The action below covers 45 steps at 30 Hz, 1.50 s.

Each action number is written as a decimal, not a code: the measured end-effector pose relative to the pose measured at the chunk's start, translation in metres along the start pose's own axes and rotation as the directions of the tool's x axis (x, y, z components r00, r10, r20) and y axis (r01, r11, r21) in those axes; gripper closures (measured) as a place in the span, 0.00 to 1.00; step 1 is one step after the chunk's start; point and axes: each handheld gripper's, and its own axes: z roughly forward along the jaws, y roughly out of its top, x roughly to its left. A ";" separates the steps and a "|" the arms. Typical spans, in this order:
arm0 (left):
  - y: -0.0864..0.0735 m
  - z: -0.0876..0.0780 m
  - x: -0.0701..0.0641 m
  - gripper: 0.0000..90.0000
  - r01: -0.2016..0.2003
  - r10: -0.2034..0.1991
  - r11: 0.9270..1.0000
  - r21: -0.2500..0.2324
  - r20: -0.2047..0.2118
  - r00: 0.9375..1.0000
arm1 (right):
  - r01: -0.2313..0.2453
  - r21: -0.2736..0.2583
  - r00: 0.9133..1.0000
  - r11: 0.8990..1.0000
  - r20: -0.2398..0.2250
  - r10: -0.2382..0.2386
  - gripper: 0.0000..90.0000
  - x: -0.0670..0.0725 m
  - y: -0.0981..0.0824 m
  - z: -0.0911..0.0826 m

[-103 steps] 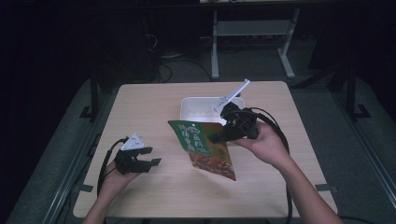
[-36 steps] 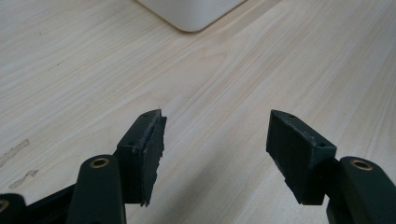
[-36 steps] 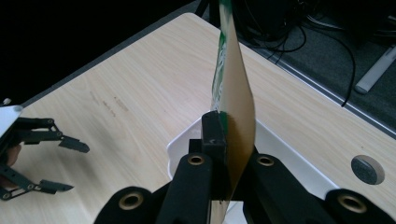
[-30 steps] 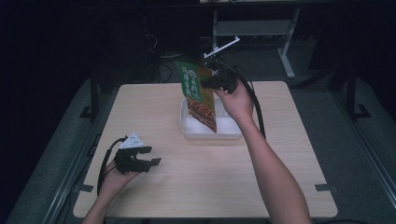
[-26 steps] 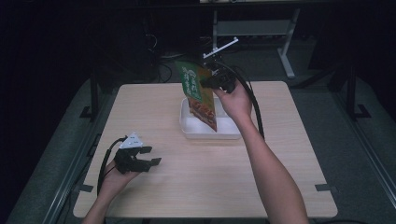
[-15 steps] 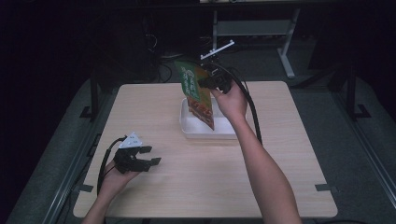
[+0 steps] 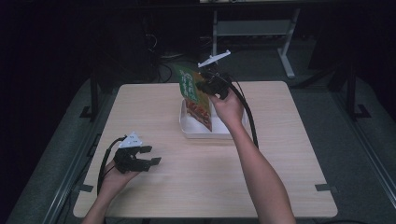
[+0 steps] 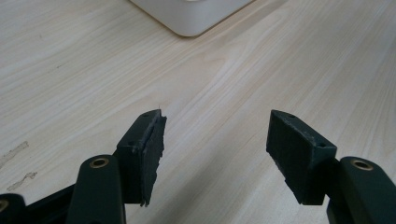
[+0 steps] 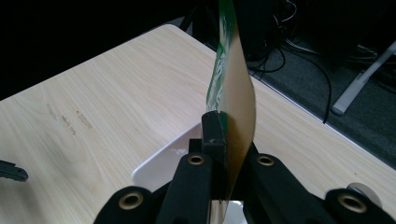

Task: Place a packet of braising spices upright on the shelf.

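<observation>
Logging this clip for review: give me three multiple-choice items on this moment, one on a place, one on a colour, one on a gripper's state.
1. Where is the snack packet?
A. flat on the table
B. held up over the white tray
C. on the floor

2. What colour is the packet's upper part?
A. green
B. blue
C. pink

3. How does the left gripper stand?
A. shut on the packet
B. shut on the tray
C. open, holding nothing

Answers: 1 B, the right gripper has it clamped above the tray. 2 A, green print shows in the high view. 3 C, its jaws stand apart over bare table.

Right tool [image 7: 201, 87] raised, clamped; left tool [image 7: 148, 156] low, jaws apart.
</observation>
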 end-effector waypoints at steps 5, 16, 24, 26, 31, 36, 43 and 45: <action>0.000 0.000 0.000 0.40 0.001 -0.001 1.000 0.000 0.002 1.000 | -0.006 0.002 1.000 1.000 -0.003 0.006 1.00 -0.003 -0.005 0.005; 0.000 0.000 0.000 0.40 0.003 -0.003 1.000 -0.003 0.003 1.000 | -0.018 0.011 1.000 1.000 -0.013 0.018 1.00 -0.005 -0.013 0.011; 0.000 0.000 0.000 0.40 0.003 -0.003 1.000 -0.002 0.003 1.000 | -0.023 0.039 0.999 0.999 -0.022 0.024 0.99 -0.005 -0.016 0.010; 0.000 0.000 0.000 0.40 0.003 -0.003 1.000 -0.001 0.004 1.000 | -0.030 0.045 0.999 0.999 -0.027 0.031 0.99 -0.006 -0.018 0.010; 0.000 0.000 0.000 0.40 0.005 -0.005 1.000 -0.001 0.005 1.000 | -0.031 0.068 0.999 0.997 -0.034 0.033 0.99 -0.007 -0.021 0.008; 0.000 0.001 -0.001 0.40 0.003 -0.003 1.000 0.001 0.006 1.000 | -0.024 0.083 0.999 0.996 -0.041 0.028 0.99 -0.006 -0.023 0.007; 0.000 0.001 -0.001 0.40 0.004 -0.004 1.000 0.002 0.005 1.000 | -0.032 0.111 0.998 0.993 -0.052 0.038 0.99 -0.006 -0.028 0.006; 0.000 0.001 -0.001 0.40 0.004 -0.004 1.000 0.002 0.005 1.000 | -0.031 0.119 0.998 0.992 -0.051 0.038 0.99 -0.006 -0.029 0.006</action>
